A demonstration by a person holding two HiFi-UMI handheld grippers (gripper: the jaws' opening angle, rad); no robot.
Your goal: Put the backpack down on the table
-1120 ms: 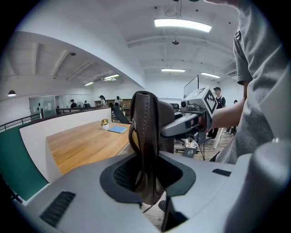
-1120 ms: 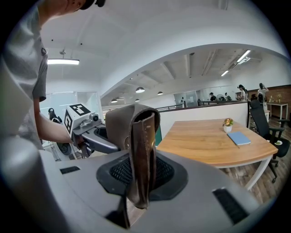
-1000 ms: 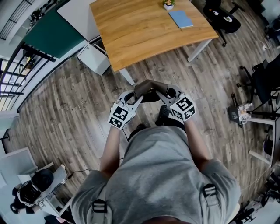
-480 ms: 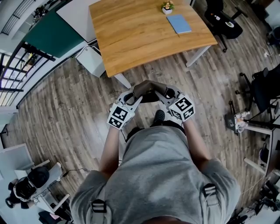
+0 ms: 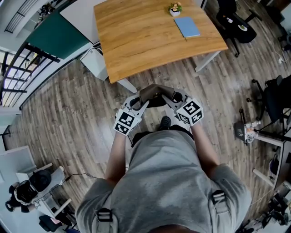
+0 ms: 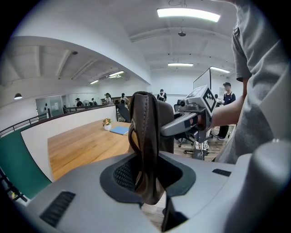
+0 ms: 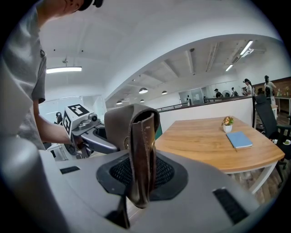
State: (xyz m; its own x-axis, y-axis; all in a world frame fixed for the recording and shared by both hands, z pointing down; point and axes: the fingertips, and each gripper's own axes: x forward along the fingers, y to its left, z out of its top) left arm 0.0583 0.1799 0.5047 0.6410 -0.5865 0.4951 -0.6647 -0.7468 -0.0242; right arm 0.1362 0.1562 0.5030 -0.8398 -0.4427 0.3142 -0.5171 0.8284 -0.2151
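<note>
While the left hand-held gripper (image 5: 137, 103) and right hand-held gripper (image 5: 171, 97) each clamp the brown leather backpack (image 5: 153, 92), it hangs between them, short of the tabletop (image 5: 136, 41). It seems best to carry it level over the bare near wood, clear of the far-right notebook (image 5: 188, 27) and plant (image 5: 175, 7), then lower.

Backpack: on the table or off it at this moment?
Off it. The left gripper and right gripper are each shut on the backpack, holding it above the wood floor, short of the table.
</note>
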